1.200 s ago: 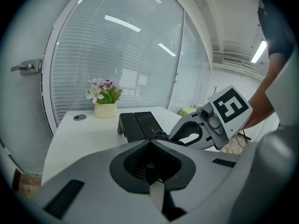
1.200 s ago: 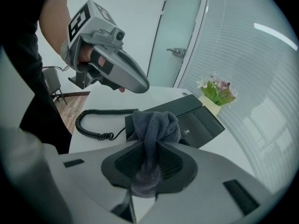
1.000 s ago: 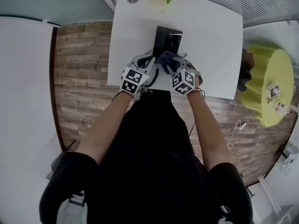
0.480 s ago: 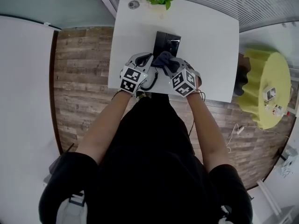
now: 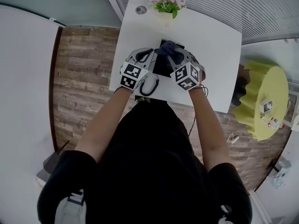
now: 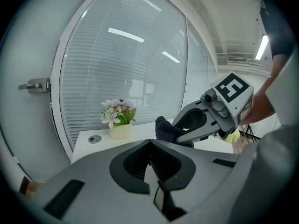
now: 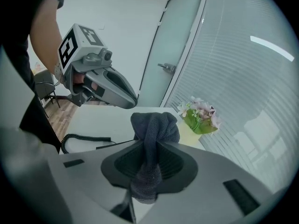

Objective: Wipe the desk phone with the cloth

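The desk phone (image 5: 163, 65) is a black set that stands on the white worktop (image 5: 215, 55), near the edge on the person's side, and both grippers are at it. The right gripper (image 7: 150, 143) comes in from the phone's right side, and its tongs are pinching the dark grey cloth (image 7: 154, 125). One end of the cloth hangs down between the tongs, and the other end stands out in front of them as a thick bunch. In the head view this bunch lies over the far end of the phone and covers that part of it. I cannot tell how firmly the cloth presses on the set. The left gripper (image 6: 150, 146) is just beside the phone's left side. Its tongs are pressed together and nothing is between them. In the left gripper view they point across the worktop, with the right gripper and its cloth in front of them. The black coiled cord (image 5: 150, 83) makes a loop on the worktop at the near left corner of the phone, under the left gripper. Beyond the phone, at the far edge of the worktop, stands a small pale pot with pink flowers (image 5: 166, 1). A round grey grommet (image 5: 141, 10) sits to the left of this pot. Well apart from the phone on its right, on the wooden floor (image 5: 84, 78), there is a round yellow table (image 5: 259, 101).
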Tool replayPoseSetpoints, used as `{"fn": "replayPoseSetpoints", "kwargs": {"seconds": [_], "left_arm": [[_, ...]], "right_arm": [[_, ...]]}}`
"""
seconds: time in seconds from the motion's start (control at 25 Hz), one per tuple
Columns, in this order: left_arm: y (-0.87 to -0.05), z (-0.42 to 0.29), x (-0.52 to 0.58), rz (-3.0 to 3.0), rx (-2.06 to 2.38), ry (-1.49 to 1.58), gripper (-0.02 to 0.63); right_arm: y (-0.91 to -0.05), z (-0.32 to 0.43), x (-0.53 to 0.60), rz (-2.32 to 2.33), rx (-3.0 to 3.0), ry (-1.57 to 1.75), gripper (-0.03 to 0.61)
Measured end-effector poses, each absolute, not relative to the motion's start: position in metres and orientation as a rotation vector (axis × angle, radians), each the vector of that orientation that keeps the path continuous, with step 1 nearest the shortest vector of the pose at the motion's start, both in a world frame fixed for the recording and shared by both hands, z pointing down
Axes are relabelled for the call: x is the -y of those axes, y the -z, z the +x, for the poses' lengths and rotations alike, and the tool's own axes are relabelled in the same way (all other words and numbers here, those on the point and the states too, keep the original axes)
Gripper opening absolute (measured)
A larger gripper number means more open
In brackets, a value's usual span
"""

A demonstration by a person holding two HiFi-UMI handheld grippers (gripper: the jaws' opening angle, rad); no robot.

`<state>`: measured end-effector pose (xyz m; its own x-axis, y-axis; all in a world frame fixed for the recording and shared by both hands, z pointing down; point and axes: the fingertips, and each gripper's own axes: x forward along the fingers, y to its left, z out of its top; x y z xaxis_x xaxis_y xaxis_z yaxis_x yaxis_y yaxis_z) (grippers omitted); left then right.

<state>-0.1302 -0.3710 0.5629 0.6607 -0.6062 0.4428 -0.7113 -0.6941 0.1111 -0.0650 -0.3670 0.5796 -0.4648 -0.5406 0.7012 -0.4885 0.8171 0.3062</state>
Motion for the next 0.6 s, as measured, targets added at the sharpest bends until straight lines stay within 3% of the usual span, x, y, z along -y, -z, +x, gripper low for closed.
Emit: {"fn": "replayPoseSetpoints", "kwargs": {"seconds": [0.6], "left_arm": [[-0.58, -0.132, 0.403, 2.566, 1.11, -0.563, 0.009]], "right_arm": [[-0.611, -0.067, 0.413, 0.668, 2.091, 0.16, 0.092]]}}
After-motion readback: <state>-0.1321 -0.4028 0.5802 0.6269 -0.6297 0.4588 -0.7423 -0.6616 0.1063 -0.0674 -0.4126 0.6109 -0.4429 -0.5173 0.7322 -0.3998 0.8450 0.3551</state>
